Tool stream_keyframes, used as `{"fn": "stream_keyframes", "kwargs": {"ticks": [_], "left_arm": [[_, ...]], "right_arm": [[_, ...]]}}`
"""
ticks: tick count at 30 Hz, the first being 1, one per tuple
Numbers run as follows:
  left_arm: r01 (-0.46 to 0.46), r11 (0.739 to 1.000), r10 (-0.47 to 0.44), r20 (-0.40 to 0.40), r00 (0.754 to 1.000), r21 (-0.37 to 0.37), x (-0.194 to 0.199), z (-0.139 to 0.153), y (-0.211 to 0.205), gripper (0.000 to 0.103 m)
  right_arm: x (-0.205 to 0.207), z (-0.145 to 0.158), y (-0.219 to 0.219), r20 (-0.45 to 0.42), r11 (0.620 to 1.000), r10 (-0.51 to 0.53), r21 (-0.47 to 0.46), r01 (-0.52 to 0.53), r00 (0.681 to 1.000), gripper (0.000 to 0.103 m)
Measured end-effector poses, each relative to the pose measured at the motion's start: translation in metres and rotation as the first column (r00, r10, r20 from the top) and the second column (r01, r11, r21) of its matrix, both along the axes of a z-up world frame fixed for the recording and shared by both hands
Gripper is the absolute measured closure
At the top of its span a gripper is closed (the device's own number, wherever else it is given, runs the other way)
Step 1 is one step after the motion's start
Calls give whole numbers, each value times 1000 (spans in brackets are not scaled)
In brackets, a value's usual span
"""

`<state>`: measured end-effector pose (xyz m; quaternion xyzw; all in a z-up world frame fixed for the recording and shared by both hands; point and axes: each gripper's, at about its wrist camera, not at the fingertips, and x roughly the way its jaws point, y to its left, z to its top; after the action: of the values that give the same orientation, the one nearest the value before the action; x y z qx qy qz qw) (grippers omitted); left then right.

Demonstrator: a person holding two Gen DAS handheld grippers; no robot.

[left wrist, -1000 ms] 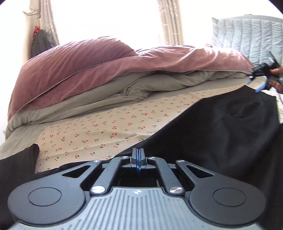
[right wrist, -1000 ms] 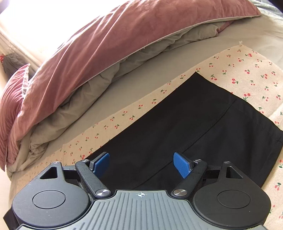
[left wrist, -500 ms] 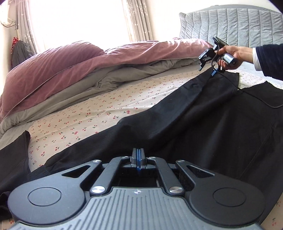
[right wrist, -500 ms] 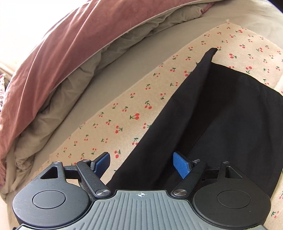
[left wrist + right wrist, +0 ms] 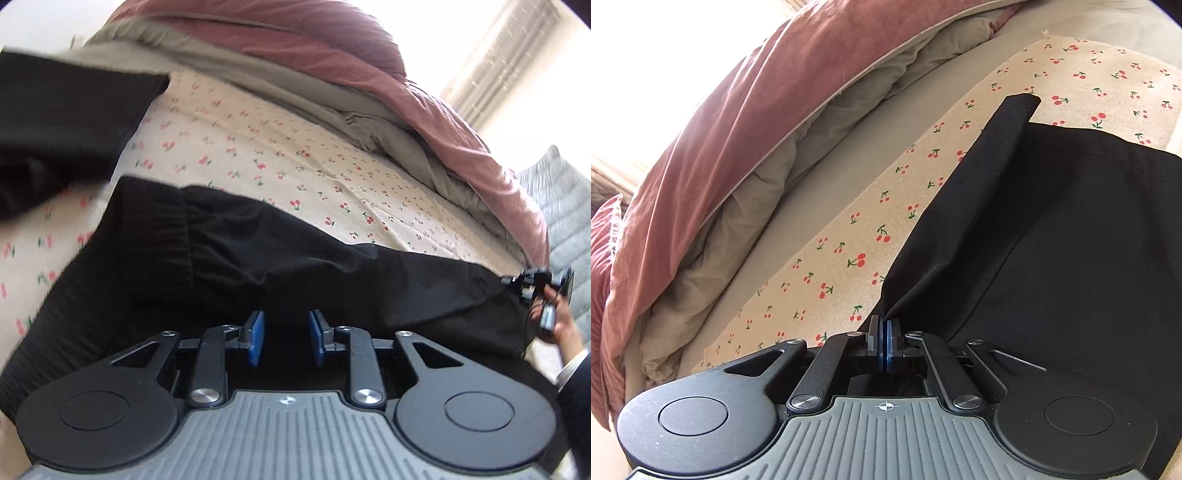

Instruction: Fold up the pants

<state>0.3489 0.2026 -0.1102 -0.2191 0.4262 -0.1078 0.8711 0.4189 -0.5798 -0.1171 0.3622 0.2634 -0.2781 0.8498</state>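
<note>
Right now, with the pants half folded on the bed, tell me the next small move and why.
Probably close the left gripper on the waistband end of the pants. Its jaws have just been opening, and black cloth lies under the gap with the pads not pressing it. The right gripper has just closed and is already pinching the pants' edge, so a second hold would let both lift together.

A: Where do the black pants (image 5: 280,258) lie?
B: Across the lower half of the frame, on the cherry-print sheet, elastic waistband at left.
A: And flat?
B: No, one edge is lifted up.
</note>
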Motion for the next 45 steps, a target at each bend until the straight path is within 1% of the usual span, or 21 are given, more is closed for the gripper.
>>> {"fn": "stream_keyframes", "kwargs": {"ticks": [1,5,8,9,10,11,12,15,17,19,22,25,27,29,30,32,34,38,42,44,45], "left_arm": [[-29,998,27,-24,999,-57,-2,-2,4,69],[-145,961,133,-69,989,-235,-3,-12,11,45],[-252,913,239,-81,968,-320,15,-20,13,42],[-285,906,272,-85,958,-312,22,-22,13,49],[-323,908,314,-79,946,-267,27,-21,12,67],[-365,909,357,-76,931,-200,31,-19,10,99],[-408,899,404,-59,913,-157,31,-14,11,101],[-441,882,450,22,893,-163,24,13,12,101],[-455,868,473,54,879,-199,15,35,18,101],[-473,842,502,58,863,-258,-4,55,29,101],[-462,833,503,68,861,-305,-41,70,47,101],[-425,870,456,84,886,-250,-72,68,57,101],[-389,908,399,36,916,-156,-81,60,55,101],[-326,945,326,1,945,-20,-85,53,48,101],[-299,953,299,-12,954,43,-86,50,44,101],[-254,961,260,-47,964,104,-88,44,40,101],[-214,967,225,-65,972,141,-103,37,43,100],[-163,955,178,-37,983,248,-119,36,37,100],[-133,957,153,-60,986,259,-124,37,39,98],[-112,957,139,-87,986,267,-121,37,40,93],[-108,954,140,-96,986,278,-121,39,40,87]], "right_arm": [[-4,1,0,9,1000,3,5,-3,1000,103],[-20,13,-1,67,1000,17,24,-18,998,103],[-29,25,5,86,1000,25,9,-26,996,103],[-32,29,8,82,1000,29,-1,-29,996,103],[-35,34,11,78,1000,31,-8,-30,997,103],[-40,40,13,79,999,33,-10,-33,996,103],[-44,46,15,85,999,38,-12,-37,996,103],[-64,79,25,109,997,73,-46,-69,991,103],[-84,110,42,158,990,117,-94,-103,980,103],[-121,140,68,233,973,193,-167,-157,953,103],[-202,164,106,270,945,284,-242,-221,920,103],[-292,150,132,226,944,283,-239,-229,932,103],[-344,118,138,179,966,236,-154,-210,955,103],[-375,80,146,85,979,187,-97,-179,979,103],[-386,61,145,53,986,160,-47,-157,986,103],[-402,32,141,-2,994,96,47,-96,995,103],[-412,25,140,-40,996,54,71,-51,998,99],[-415,46,152,-64,997,59,-37,-62,996,94],[-418,47,149,-104,995,66,-74,-74,992,92],[-417,49,143,-100,992,49,-112,-60,994,77],[-412,52,139,-99,988,48,-138,-62,994,56]]}}
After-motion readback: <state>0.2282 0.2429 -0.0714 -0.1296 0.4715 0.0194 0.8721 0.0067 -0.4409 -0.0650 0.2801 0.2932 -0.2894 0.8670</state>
